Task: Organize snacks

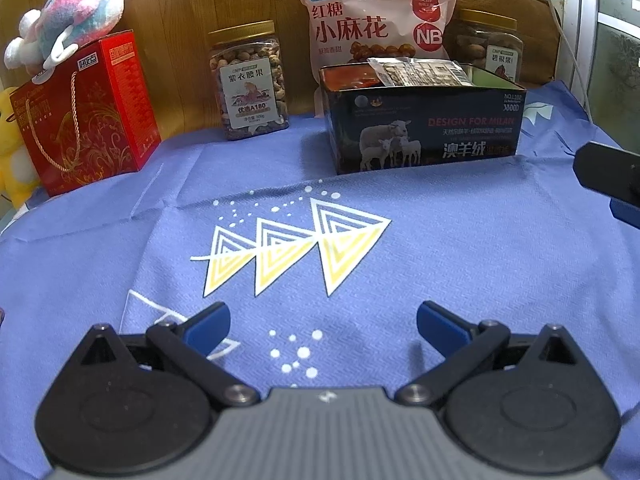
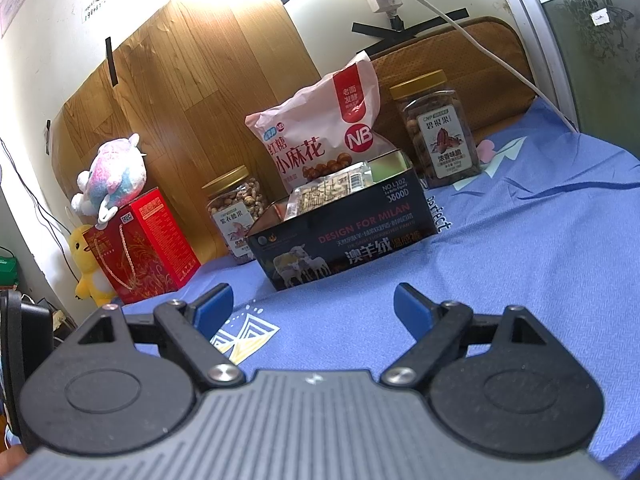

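A dark open box with sheep printed on it (image 1: 424, 128) (image 2: 344, 236) stands on the blue cloth and holds snack packets (image 1: 416, 74) (image 2: 328, 192). Behind it leans a pink snack bag (image 1: 372, 16) (image 2: 320, 140). A nut jar with a gold lid (image 1: 250, 80) (image 2: 236, 212) stands to its left, another jar (image 1: 488, 44) (image 2: 438, 128) to its right. My left gripper (image 1: 323, 326) is open and empty above the cloth, well in front of the box. My right gripper (image 2: 313, 308) is open and empty, also in front of the box; part of it shows at the right edge of the left wrist view (image 1: 612, 180).
A red gift box (image 1: 88, 112) (image 2: 140, 244) with a pink plush toy (image 1: 68, 12) (image 2: 112, 176) on top stands at the back left, a yellow plush (image 2: 88, 264) beside it. A wood-pattern panel (image 2: 192, 92) and cables (image 2: 460, 28) are behind. The blue cloth (image 1: 440, 260) has triangle prints.
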`<act>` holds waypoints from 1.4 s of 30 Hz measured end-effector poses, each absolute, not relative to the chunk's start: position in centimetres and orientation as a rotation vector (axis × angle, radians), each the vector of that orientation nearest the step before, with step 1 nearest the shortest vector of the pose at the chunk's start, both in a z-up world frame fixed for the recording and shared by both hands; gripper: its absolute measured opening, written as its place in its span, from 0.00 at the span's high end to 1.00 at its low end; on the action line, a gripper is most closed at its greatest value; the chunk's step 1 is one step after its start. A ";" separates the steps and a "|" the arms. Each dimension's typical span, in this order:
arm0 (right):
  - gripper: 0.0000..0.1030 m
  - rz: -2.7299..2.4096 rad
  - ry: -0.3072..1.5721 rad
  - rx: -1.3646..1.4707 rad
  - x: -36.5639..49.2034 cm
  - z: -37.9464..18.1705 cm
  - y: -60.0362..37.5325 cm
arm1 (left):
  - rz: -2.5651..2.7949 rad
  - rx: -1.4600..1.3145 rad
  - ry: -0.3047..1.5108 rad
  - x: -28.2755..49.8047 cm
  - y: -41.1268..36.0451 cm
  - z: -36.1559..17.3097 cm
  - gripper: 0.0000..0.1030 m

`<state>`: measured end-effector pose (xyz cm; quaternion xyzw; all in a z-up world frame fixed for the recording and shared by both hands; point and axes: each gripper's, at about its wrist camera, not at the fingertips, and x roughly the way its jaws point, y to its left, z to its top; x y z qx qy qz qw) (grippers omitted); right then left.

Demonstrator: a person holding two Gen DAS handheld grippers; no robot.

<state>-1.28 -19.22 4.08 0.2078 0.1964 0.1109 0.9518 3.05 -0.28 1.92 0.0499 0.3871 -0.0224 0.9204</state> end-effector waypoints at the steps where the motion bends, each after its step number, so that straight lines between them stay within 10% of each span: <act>1: 0.13 0.226 0.399 0.423 -1.3 4.1 -19.2 | -0.046 0.102 0.796 3.0 -0.3 1.9 0.00; 42: 0.13 0.223 0.398 0.427 -1.4 4.0 -19.4 | -0.071 0.099 0.804 3.0 -0.5 1.6 0.00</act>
